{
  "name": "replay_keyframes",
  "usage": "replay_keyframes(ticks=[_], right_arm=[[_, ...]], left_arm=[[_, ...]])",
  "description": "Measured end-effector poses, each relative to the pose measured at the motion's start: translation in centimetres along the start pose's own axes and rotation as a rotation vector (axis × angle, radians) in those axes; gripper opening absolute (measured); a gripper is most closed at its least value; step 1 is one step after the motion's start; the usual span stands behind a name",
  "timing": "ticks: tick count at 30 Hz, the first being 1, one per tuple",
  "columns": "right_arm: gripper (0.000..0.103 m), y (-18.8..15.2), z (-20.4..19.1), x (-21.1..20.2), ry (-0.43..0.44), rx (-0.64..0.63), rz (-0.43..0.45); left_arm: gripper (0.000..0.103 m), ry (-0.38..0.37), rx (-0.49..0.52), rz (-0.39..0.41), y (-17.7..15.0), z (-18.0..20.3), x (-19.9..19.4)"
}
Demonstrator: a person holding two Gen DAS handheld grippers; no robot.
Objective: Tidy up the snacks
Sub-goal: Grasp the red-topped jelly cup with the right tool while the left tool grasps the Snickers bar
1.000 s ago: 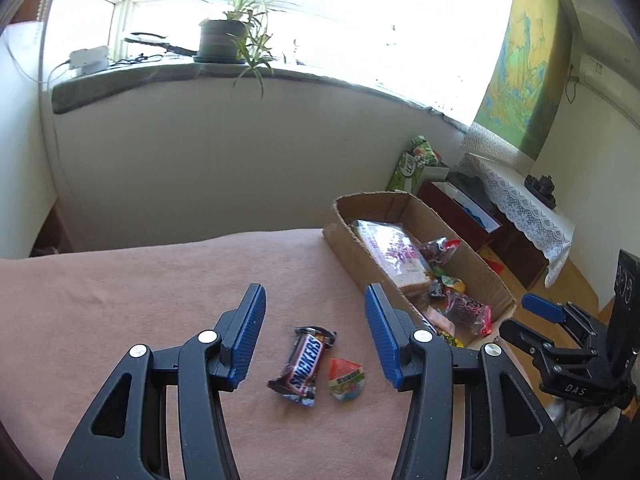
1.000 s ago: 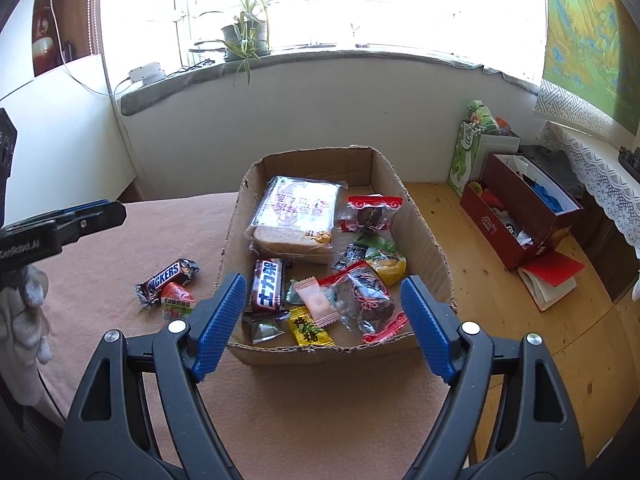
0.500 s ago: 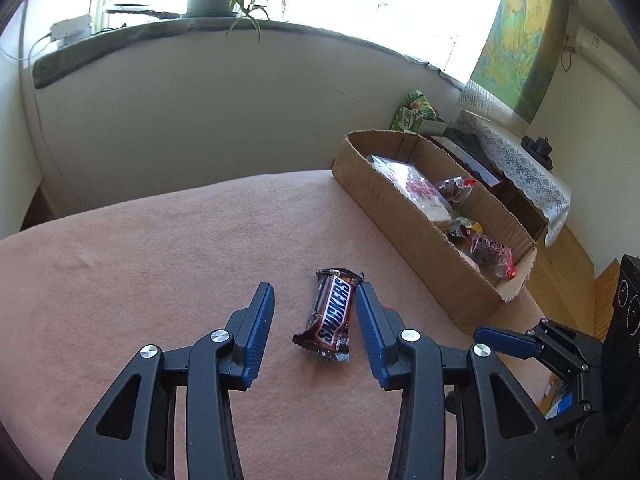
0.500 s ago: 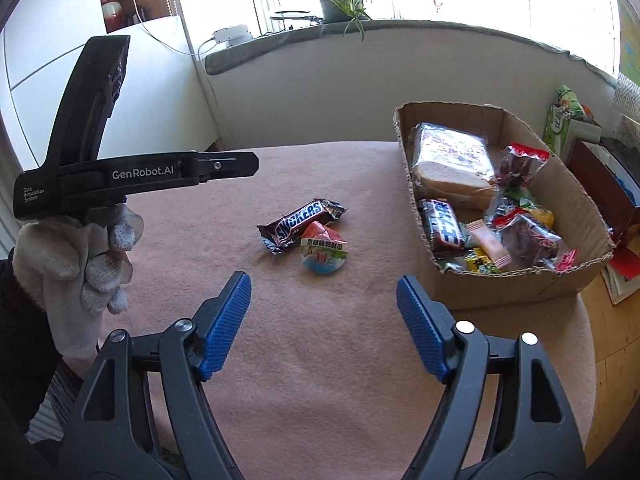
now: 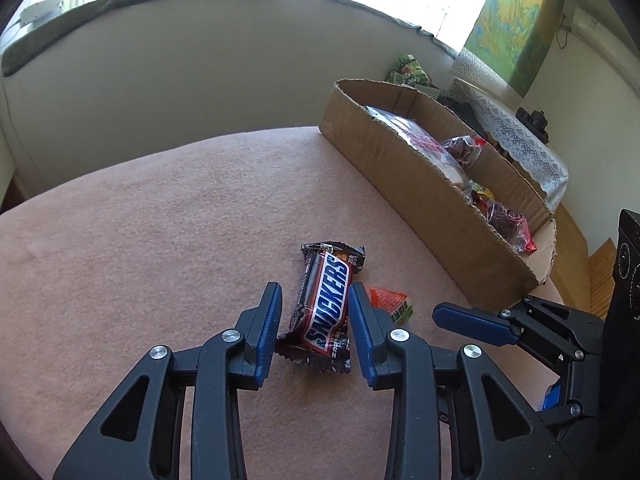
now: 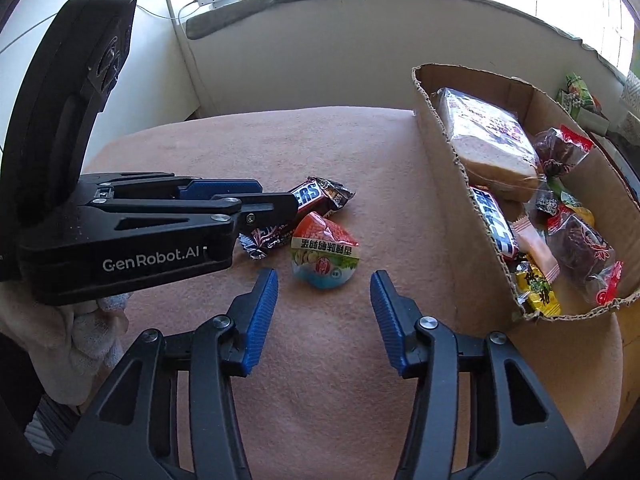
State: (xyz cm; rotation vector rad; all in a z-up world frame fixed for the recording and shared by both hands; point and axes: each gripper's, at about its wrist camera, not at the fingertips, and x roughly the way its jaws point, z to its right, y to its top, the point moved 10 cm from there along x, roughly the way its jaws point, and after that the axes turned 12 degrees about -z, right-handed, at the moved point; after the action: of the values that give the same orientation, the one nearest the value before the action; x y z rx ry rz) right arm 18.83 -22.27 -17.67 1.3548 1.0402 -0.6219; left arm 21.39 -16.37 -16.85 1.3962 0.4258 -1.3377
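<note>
A Snickers bar point(image 5: 326, 304) lies on the pink tablecloth. My left gripper point(image 5: 314, 294) is open with its blue fingers on either side of the bar's near half, not pressing it; it also shows in the right wrist view point(image 6: 256, 200) over the bar point(image 6: 316, 194). A round red-and-blue snack pack point(image 6: 325, 254) lies beside the bar, also seen in the left wrist view point(image 5: 390, 302). My right gripper point(image 6: 323, 280) is open and empty, just short of the pack. A cardboard box point(image 6: 452, 184) of snacks stands to the right.
The box point(image 5: 404, 172) holds a bread pack point(image 6: 490, 140), a second chocolate bar point(image 6: 496, 228) and several small wrapped snacks. A low white wall point(image 5: 200, 80) with a plant on the sill runs behind the table. The table's edge point(image 6: 600, 380) drops off at the right.
My left gripper has lowered and advanced so its fingers now straddle the Snickers bar. My right gripper has moved in close to the round snack pack.
</note>
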Motion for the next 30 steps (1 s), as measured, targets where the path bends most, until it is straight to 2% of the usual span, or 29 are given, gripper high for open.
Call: replay_keyframes(ticks=[15,20,22,30], right_arm=[[0.048,0.9,0.1,2.0,-0.034,-0.007,-0.037],[0.047,1.0,0.3,2.2,-0.033,-0.001,-0.042],[0.047,1.0,0.2,2.2,-0.035,-0.003,-0.043],[0.047,1.8,0.1,2.4,-0.032,0.004,-0.043]], left_arm=[[0.033,0.013,0.055,-0.031,-0.1,0.4,0.9],[0.032,0.037,0.045,-0.026,0.4,0.0,1.4],[0.027,0.042,0.037,-0.023,0.5,-0.2,1.4],[0.027,0.07,-0.009,-0.008,0.2,-2.8,0.6]])
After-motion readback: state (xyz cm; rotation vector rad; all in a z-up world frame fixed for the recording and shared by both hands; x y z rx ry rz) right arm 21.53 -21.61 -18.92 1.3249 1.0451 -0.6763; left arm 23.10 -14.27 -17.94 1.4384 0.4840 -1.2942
